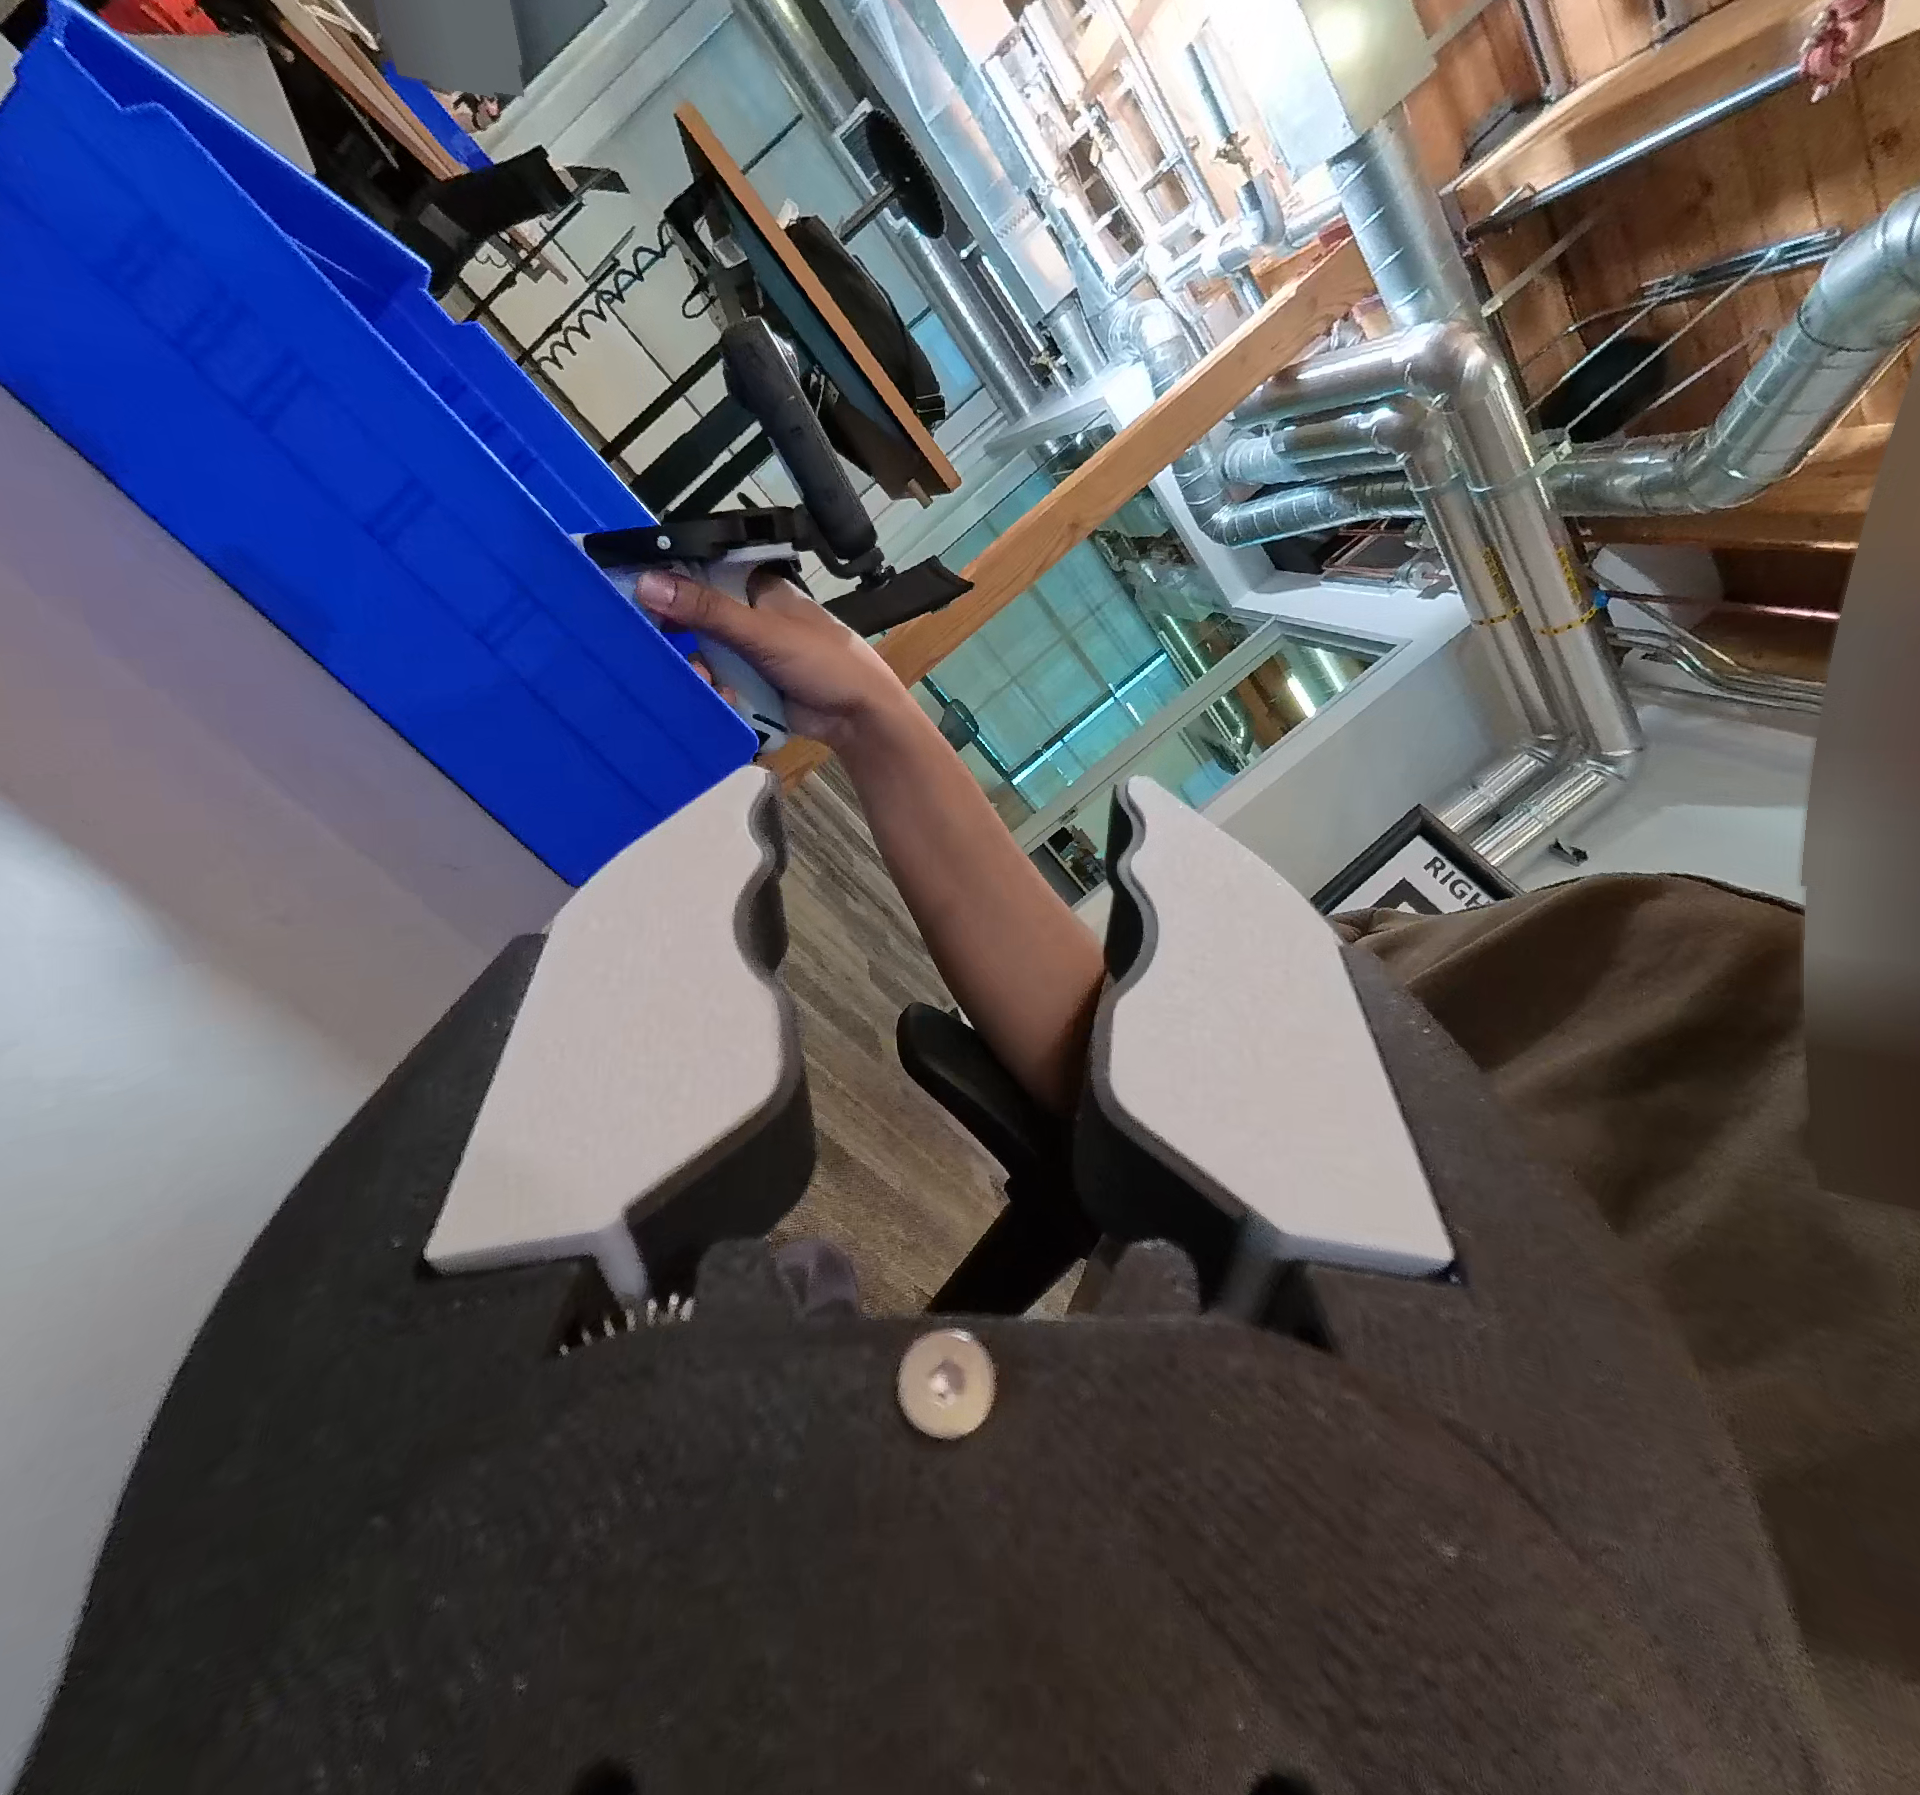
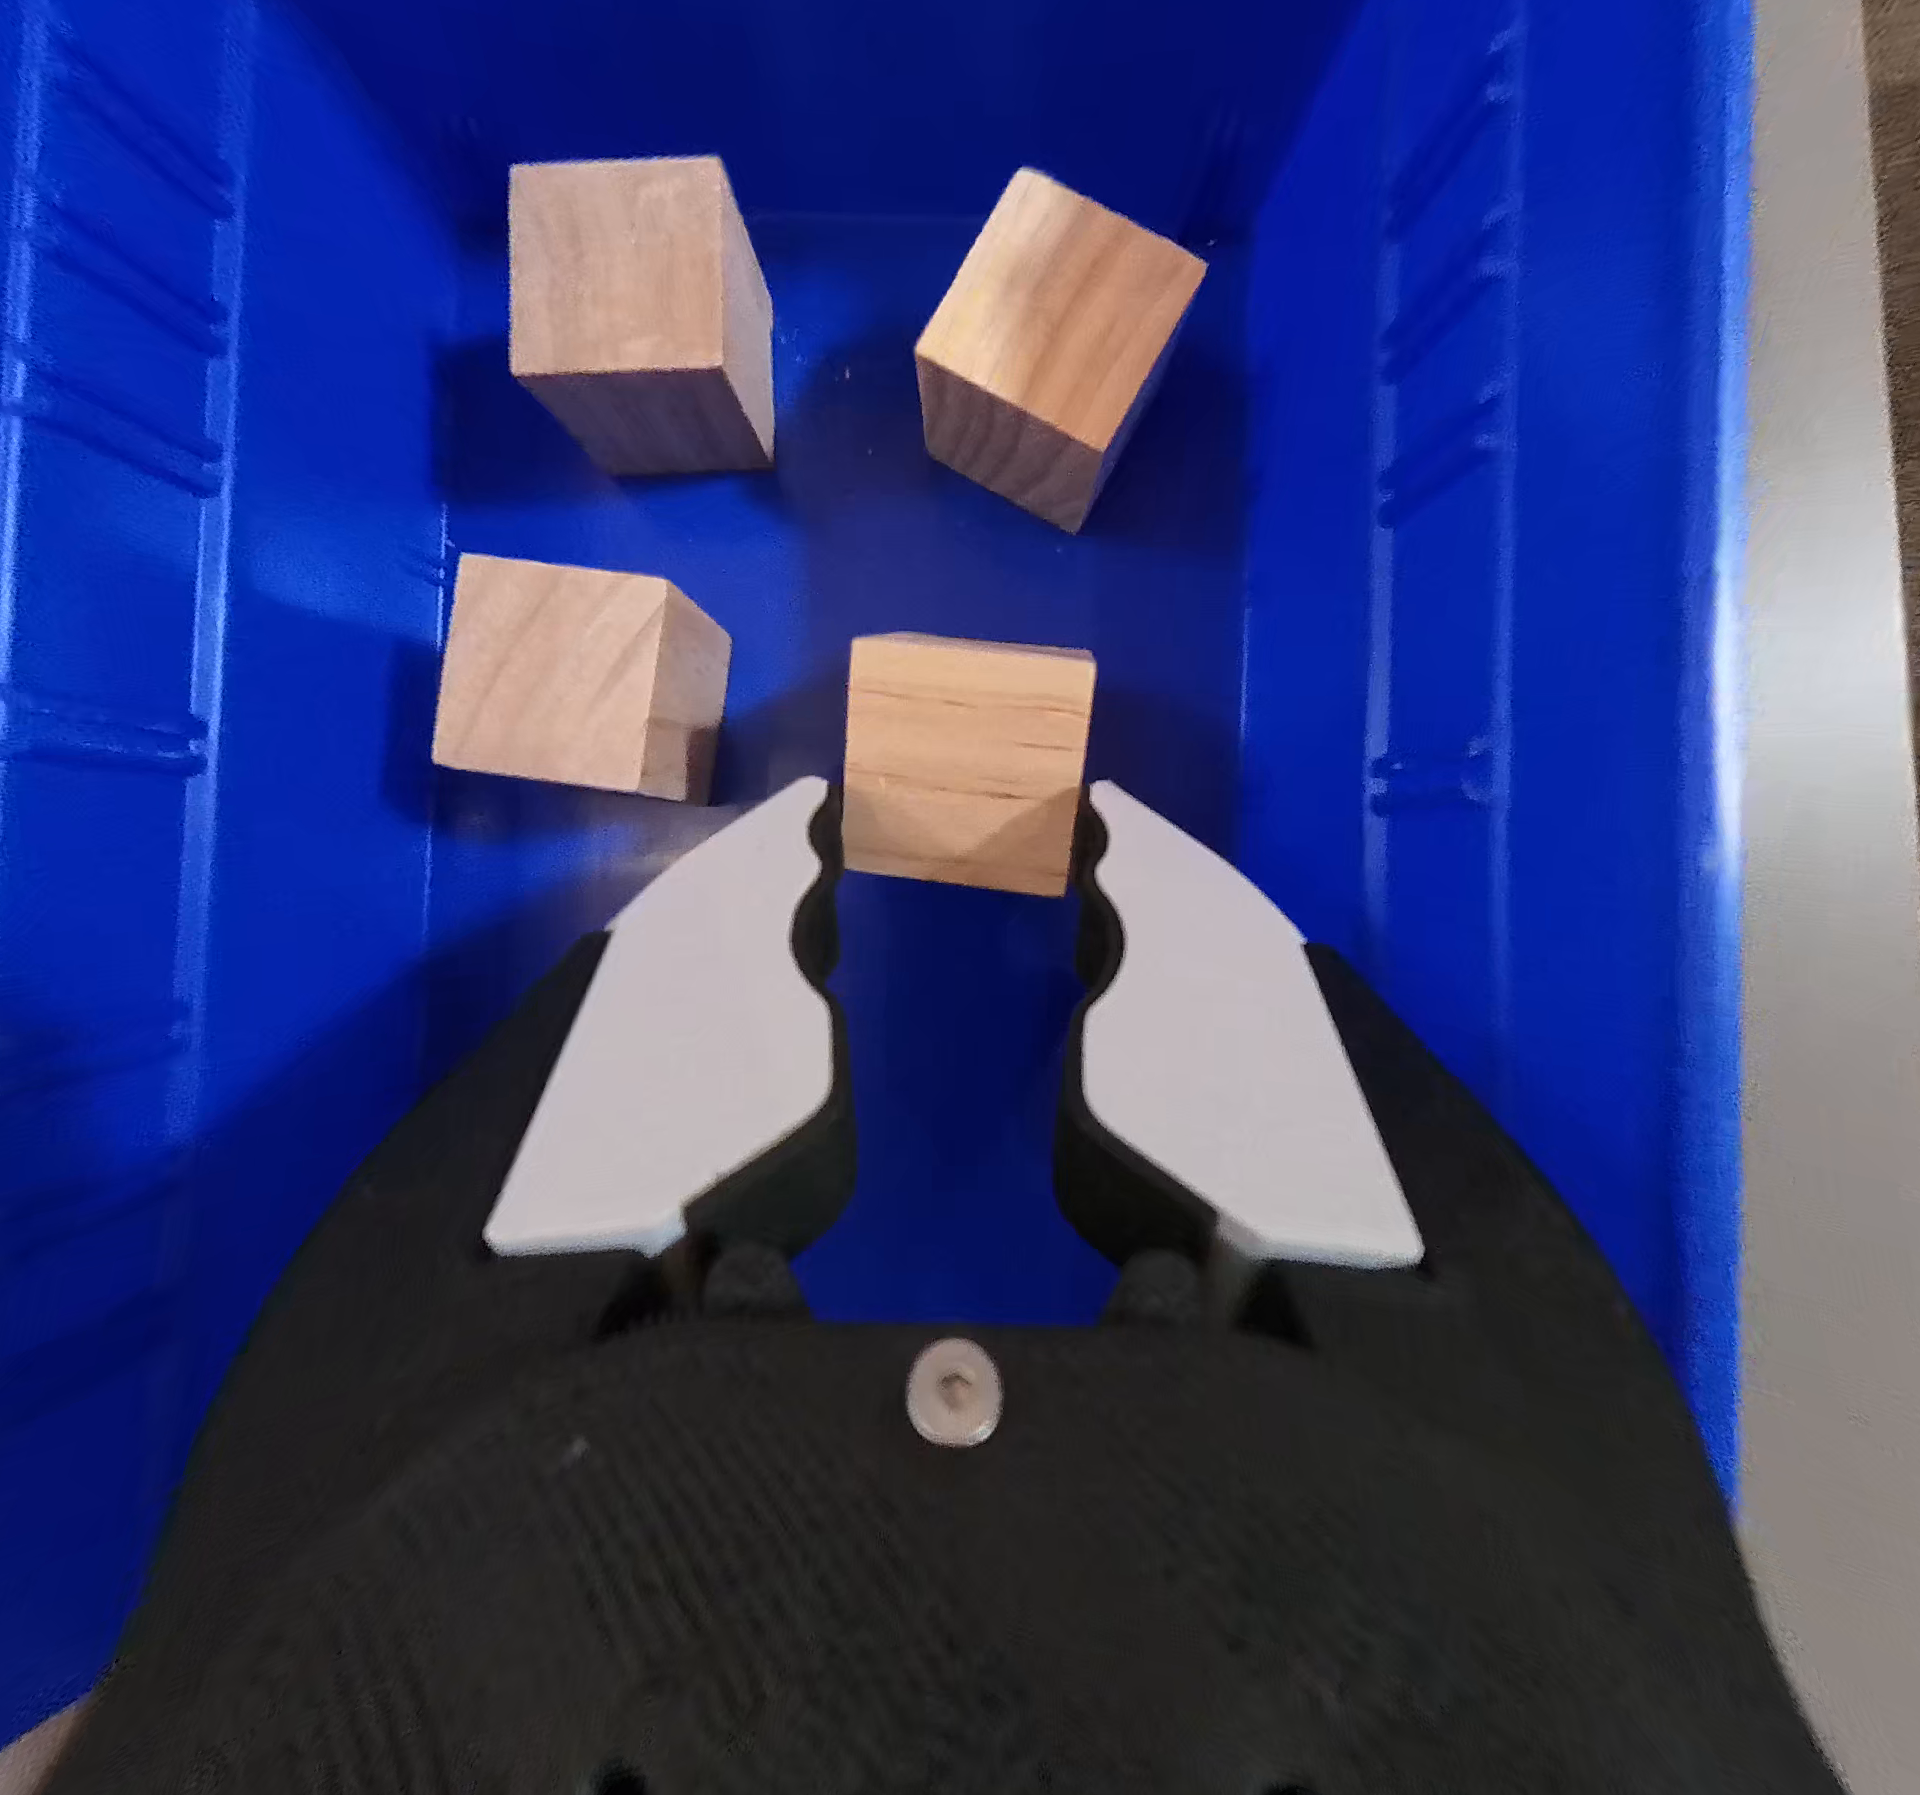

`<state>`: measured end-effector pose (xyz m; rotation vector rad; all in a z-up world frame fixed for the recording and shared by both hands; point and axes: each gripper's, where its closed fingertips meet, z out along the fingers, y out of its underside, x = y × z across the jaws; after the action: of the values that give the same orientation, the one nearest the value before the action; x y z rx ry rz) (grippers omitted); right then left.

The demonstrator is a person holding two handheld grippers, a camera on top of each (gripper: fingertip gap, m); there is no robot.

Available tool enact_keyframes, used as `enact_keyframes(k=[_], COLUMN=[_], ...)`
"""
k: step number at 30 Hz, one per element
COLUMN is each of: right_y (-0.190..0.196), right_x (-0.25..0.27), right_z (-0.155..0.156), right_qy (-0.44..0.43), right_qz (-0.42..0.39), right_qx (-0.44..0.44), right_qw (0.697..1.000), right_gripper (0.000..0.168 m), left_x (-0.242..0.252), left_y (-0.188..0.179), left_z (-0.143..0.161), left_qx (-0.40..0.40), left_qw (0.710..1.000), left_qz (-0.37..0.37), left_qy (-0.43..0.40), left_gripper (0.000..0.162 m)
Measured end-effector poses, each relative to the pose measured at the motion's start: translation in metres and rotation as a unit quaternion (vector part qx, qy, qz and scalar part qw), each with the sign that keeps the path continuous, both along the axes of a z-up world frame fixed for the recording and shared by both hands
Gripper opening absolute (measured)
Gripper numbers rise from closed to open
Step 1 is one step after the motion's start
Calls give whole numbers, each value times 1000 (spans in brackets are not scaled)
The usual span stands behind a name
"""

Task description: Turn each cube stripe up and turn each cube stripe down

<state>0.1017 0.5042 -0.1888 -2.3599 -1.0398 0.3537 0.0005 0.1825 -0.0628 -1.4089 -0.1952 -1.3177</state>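
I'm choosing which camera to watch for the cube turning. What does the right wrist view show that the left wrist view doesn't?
Only the right wrist view shows the bin's inside: four wooden cubes, the nearest cube between the right gripper fingertips, no stripe visible. Only the left wrist view shows the open, empty left gripper, the person's hand and the room. Both show the blue bin.

Beyond my fingers, daylight is pouring through tall windows (image 1: 1081,696) and glaring off silver ducts (image 1: 1382,415) running under a wooden ceiling (image 1: 1704,218). A timber beam (image 1: 1132,457) is crossing the room. Grey plank floor (image 1: 862,924) is showing below, a tilted desk (image 1: 810,291) is standing farther off, and pale worktop (image 1: 125,914) is filling my left.
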Motion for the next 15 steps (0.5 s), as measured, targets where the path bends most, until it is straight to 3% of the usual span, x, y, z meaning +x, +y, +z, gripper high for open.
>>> enact_keyframes(k=[6, 10, 13, 15], right_y=[0, -2, -6, -18], right_x=[-1, 1, -6, -23], right_z=[2, 11, 46, 89], right_qy=[21, 17, 51, 117], right_qz=[5, 15, 30, 63], right_qx=[-13, 3, 47, 94], right_qw=[1000, 1000, 997, 987], right_gripper=[43, 53, 55, 54], left_x=[1, 0, -2, -4], left_y=[0, 0, 0, 1], left_z=[-2, -1, -1, -1], left_qx=[-4, -6, -5, -6], left_qw=[1000, 1000, 1000, 1000], left_qz=[-5, -4, 0, 5], left_qy=[-2, -8, -6, -5], left_gripper=[59, 59, 59, 59])
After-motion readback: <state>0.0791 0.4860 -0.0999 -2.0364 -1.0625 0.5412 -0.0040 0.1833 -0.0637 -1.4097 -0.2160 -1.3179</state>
